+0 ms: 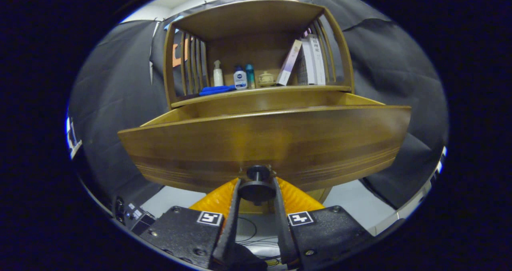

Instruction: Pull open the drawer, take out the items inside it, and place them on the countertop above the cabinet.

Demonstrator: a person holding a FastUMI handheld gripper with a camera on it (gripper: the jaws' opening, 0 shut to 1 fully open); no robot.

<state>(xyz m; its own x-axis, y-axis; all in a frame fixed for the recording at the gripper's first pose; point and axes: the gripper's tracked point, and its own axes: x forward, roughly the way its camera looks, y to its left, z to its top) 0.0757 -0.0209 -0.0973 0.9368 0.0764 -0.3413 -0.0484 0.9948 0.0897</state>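
Gripper view, tongs (pixel 256 191) clamping drawer knob (pixel 256 188)

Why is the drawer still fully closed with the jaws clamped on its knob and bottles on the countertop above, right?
Not closed. The gripper view shows the drawer pulled well out from the cabinet. The rest holds: the gripper has its jaws clamped on the knob, and bottles stand on the countertop above.

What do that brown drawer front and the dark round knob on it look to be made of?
The brown drawer front looks like varnished wood: streaky grain and a soft sheen. The dark round knob, clamped between the claw fingers, is smooth and matte, perhaps metal or plastic; I cannot tell which.
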